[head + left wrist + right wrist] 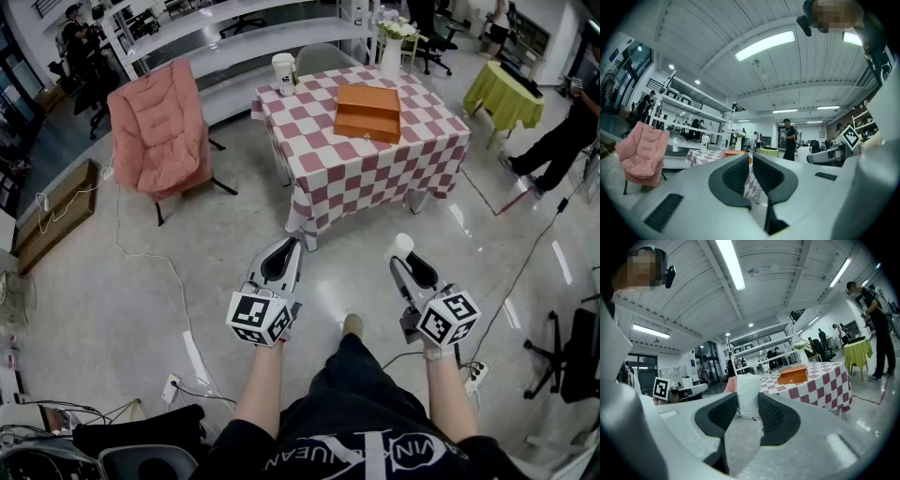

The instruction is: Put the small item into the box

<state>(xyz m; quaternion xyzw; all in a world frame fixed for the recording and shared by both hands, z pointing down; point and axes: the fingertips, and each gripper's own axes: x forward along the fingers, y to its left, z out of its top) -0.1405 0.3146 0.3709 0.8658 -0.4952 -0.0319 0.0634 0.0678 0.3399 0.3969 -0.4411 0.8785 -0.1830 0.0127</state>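
**Small white item gripped in the right tongs, the box still far ahead**

A person stands on a glossy floor holding out two pairs of tongs, roughly level. The right tongs [749,403] are clamped on the small item [748,391], both dark ribbed pads pressing its sides. This looks like a carrying grip for the walk to the box.

The left tongs [751,165] are drawn in to a thin slit with nothing between them. They are probably kept free for the lid.

The orange box [367,112], seemingly shut, lies well ahead of both tongs on a red-and-white checked table [361,183].

The item is a plain white, stubby roll that looks soft. It stands upright, with its top above the pads.
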